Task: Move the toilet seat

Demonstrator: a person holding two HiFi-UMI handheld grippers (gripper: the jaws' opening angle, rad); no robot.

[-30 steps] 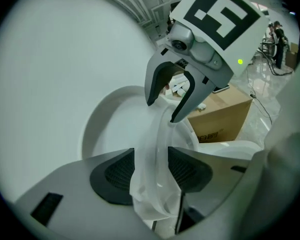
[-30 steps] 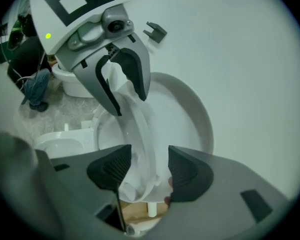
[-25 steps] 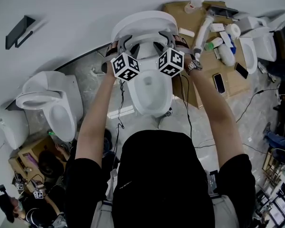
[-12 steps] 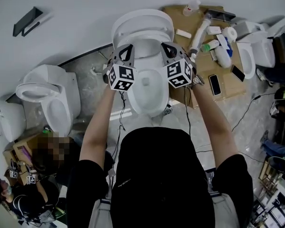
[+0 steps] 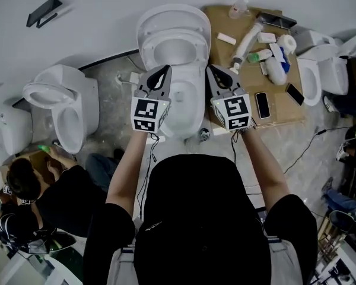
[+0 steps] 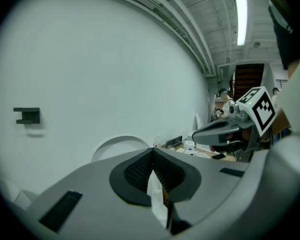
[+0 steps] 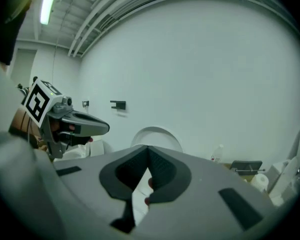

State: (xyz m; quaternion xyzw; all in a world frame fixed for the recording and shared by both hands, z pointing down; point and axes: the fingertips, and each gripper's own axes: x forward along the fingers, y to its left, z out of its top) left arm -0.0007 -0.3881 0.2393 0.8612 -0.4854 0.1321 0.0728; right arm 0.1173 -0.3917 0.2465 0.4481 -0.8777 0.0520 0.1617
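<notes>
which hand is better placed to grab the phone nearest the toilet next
Right: the right tongs hang at the cardboard's edge, phone beside that hand; the left tongs are across the toilet.

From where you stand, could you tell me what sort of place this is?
Likely a test workshop, not a bathroom: several white ceramic toilets, a cluttered brown cardboard sheet, loose black cables.

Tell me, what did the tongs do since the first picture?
The left tongs and the right tongs pulled back from the raised toilet seat toward the person, lifted a little, and closed with nothing in them. The seat stayed up, and the toilet did not move.
</notes>
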